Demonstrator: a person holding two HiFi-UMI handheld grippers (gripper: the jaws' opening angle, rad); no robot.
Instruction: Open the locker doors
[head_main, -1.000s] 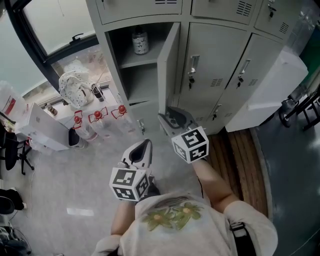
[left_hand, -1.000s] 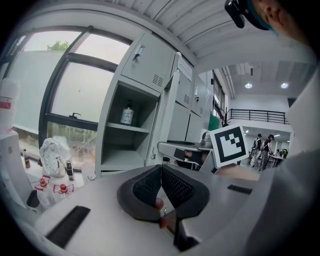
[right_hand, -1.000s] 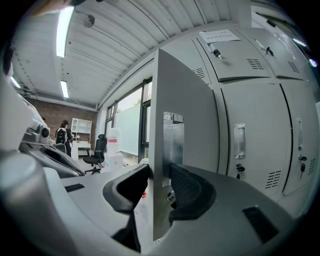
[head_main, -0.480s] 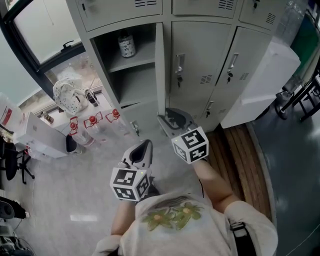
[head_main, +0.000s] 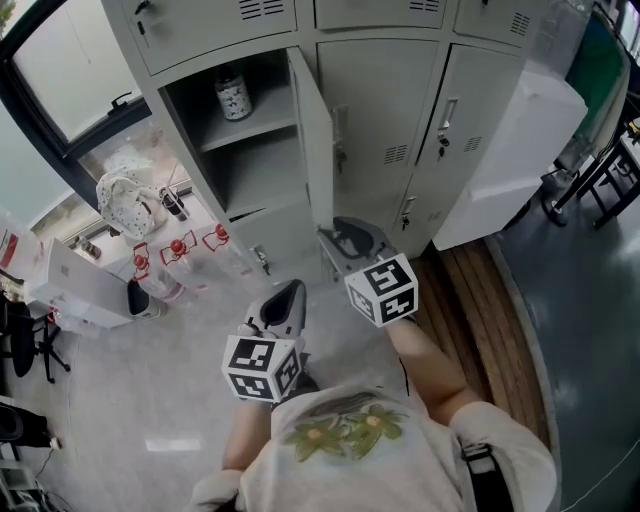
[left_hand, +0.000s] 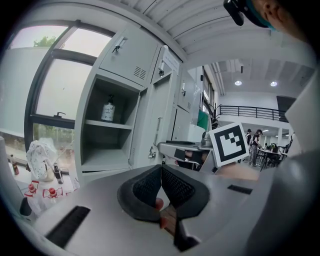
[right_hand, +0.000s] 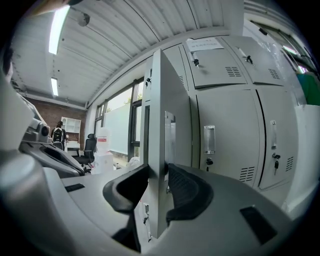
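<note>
The grey locker bank fills the top of the head view. One tall locker door (head_main: 312, 140) stands swung out, edge-on toward me, and shows a shelved compartment (head_main: 245, 150) with a bottle (head_main: 232, 95). My right gripper (head_main: 332, 236) is shut on that door's free edge near its bottom. In the right gripper view the door edge (right_hand: 165, 125) runs up between the pads of the right gripper (right_hand: 159, 175). My left gripper (head_main: 289, 293) hangs lower left, away from the lockers, shut and empty (left_hand: 161, 170). Two neighbouring doors (head_main: 385, 110) (head_main: 465, 110) are closed.
Bags (head_main: 125, 190) and red-capped bottles (head_main: 180, 248) crowd the floor left of the lockers, by a white box (head_main: 80, 285). A white cabinet (head_main: 510, 170) stands right of the lockers. A wooden strip (head_main: 470, 300) runs along the floor at right.
The held door has swung further out from the locker face, from slanted to nearly edge-on. The lockers have slid left in the head view. Both grippers sit where they were in it.
</note>
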